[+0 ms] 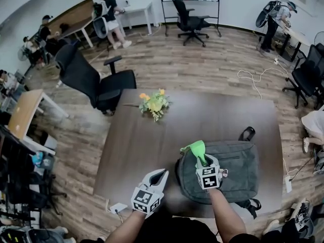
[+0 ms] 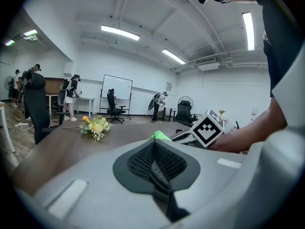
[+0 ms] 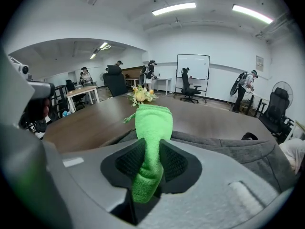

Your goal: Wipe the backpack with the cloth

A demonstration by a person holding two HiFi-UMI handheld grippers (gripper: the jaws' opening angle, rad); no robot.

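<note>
A grey backpack point(image 1: 234, 169) lies flat on the dark brown table point(image 1: 152, 146), near its front right corner. My right gripper point(image 1: 203, 162) hovers over the backpack's left part, shut on a bright green cloth point(image 1: 196, 149) that sticks up and forward past the jaws. The right gripper view shows the cloth point(image 3: 153, 128) pinched between the pads, with the backpack point(image 3: 233, 149) just below. My left gripper point(image 1: 161, 176) is over bare table left of the backpack, jaws together with nothing in them. In the left gripper view, the cloth point(image 2: 160, 136) peeks over the closed pads.
A bunch of yellow flowers point(image 1: 154, 104) lies at the table's far side. A black office chair point(image 1: 93, 81) stands off the far left corner. A white adapter point(image 1: 118, 207) lies on the floor by the front edge. People and desks ring the room.
</note>
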